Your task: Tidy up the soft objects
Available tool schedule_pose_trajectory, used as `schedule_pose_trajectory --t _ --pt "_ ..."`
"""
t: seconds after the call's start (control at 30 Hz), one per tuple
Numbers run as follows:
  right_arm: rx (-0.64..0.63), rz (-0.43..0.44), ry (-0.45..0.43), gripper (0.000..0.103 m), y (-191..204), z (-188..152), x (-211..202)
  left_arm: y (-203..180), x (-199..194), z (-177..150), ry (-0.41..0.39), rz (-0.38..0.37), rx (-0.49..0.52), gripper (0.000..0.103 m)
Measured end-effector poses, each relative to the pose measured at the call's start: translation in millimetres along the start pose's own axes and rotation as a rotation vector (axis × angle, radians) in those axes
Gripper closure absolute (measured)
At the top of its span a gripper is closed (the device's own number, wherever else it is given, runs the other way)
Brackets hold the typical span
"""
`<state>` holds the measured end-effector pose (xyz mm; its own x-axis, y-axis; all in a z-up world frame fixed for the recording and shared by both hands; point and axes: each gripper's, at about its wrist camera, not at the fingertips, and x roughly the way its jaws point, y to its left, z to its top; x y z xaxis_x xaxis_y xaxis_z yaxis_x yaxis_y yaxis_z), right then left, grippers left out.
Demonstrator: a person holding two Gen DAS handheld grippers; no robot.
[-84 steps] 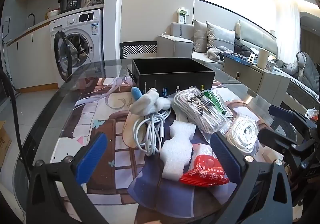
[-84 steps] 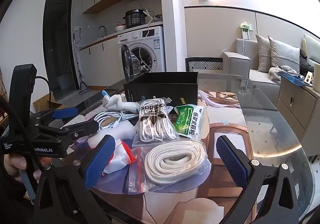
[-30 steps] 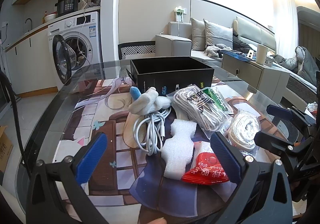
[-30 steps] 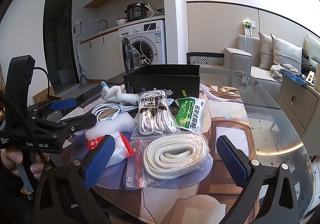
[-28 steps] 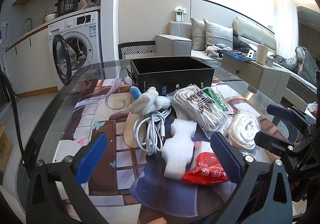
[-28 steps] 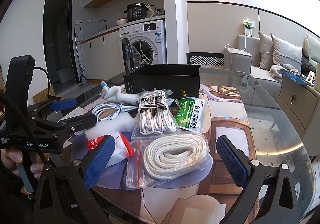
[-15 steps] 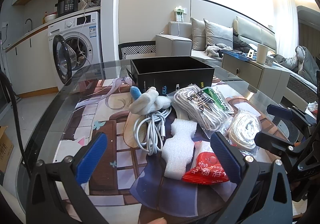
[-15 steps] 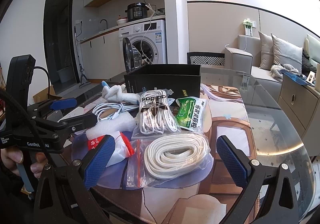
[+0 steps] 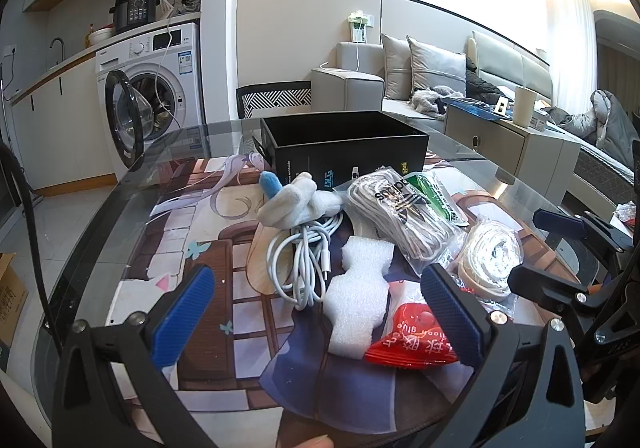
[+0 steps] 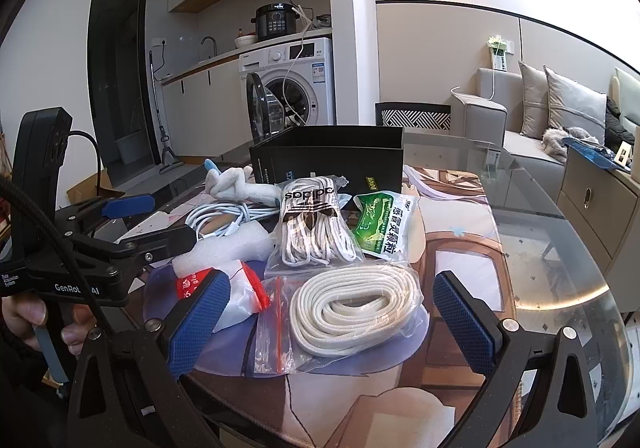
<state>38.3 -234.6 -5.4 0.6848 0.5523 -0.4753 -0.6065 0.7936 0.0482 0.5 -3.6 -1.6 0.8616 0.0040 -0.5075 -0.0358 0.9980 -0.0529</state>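
Both grippers hover over the glass worktop, holding nothing. Left gripper: fingers spread wide. Right gripper: fingers wide apart too. Soft items are piled mid-worktop: bagged white rope, foam piece, coiled white cable, red packet. Black box stands just behind the pile.

black box interior unseen, red packet partly behind fingertip
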Motion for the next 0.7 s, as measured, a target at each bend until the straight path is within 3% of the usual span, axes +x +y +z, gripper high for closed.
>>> schedule_pose_trajectory --t 0.47,0.7 --pt "-0.015 -0.005 0.039 0.0 2.6 -3.7 6.0 1.1 2.0 -3.3 0.011 0.004 0.011 0.0" --pt "-0.059 -0.031 0.123 0.0 0.8 -2.8 19.1 5.6 9.4 -5.2 0.038 0.013 0.009 0.0"
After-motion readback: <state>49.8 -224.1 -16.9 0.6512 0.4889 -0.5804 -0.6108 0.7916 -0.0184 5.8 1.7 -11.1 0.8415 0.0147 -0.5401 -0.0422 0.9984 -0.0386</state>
